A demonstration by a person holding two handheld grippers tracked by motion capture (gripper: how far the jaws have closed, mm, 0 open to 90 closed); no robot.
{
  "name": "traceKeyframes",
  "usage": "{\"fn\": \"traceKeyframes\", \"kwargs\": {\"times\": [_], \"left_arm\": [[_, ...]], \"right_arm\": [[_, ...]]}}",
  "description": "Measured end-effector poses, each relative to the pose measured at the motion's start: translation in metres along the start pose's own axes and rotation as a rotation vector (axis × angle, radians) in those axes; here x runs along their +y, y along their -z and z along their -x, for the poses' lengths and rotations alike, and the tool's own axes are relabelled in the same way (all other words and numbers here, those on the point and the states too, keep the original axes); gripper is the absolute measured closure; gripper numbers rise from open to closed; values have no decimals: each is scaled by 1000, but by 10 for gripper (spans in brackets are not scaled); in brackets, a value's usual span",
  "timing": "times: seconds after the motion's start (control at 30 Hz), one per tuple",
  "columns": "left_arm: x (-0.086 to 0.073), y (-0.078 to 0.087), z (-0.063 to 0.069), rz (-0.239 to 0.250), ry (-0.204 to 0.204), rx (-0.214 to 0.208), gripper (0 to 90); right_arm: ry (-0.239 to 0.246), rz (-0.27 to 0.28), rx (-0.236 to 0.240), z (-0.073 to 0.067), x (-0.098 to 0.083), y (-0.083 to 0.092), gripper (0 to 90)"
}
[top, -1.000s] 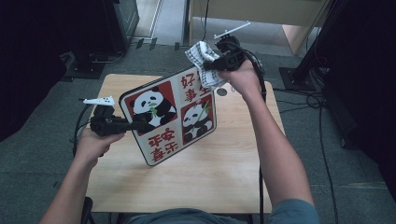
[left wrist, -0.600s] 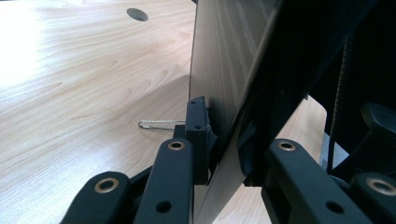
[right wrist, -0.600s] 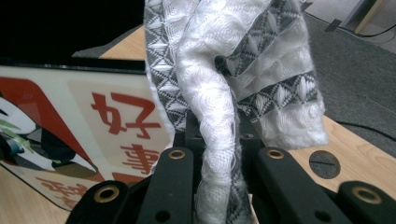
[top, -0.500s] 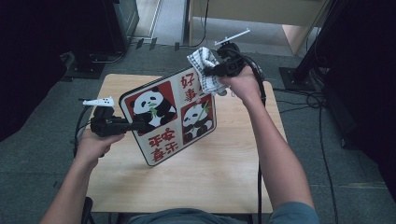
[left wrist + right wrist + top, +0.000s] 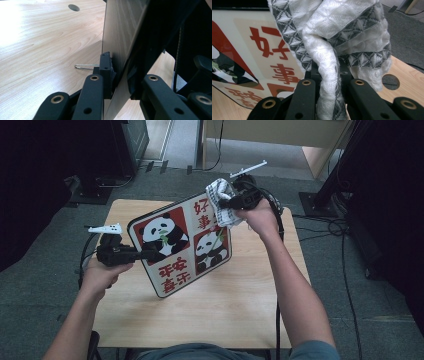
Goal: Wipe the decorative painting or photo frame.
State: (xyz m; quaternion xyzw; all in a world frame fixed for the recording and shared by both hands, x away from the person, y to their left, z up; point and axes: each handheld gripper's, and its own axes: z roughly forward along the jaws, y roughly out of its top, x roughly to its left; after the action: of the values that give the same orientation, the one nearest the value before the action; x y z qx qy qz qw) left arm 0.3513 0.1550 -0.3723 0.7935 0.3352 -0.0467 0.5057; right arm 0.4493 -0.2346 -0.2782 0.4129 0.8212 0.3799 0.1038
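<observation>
Two grippers share the work above the surface (image 5: 200,305). The left gripper (image 5: 150,254) has its fingers (image 5: 105,72) clamped on the left edge of the board (image 5: 182,245), holding it tilted off the wood, its panda face (red characters too) turned up. The right gripper (image 5: 223,203) has its fingers closed on a bunched cloth (image 5: 222,202), which lies against the board's far right corner.

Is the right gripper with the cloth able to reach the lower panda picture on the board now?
Probably yes: the cloth in the right gripper already lies against the board, whose face is uncovered.
</observation>
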Motion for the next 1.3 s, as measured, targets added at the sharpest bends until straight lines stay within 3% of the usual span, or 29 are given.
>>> {"fn": "traceKeyframes", "kwargs": {"times": [0.43, 1.3], "left_arm": [[0, 1, 0, -4, -2, 0, 785], [1, 2, 0, -9, -6, 1, 786]], "right_arm": [[-40, -21, 13, 6, -22, -10, 822], [-51, -16, 40, 9, -50, -23, 821]]}}
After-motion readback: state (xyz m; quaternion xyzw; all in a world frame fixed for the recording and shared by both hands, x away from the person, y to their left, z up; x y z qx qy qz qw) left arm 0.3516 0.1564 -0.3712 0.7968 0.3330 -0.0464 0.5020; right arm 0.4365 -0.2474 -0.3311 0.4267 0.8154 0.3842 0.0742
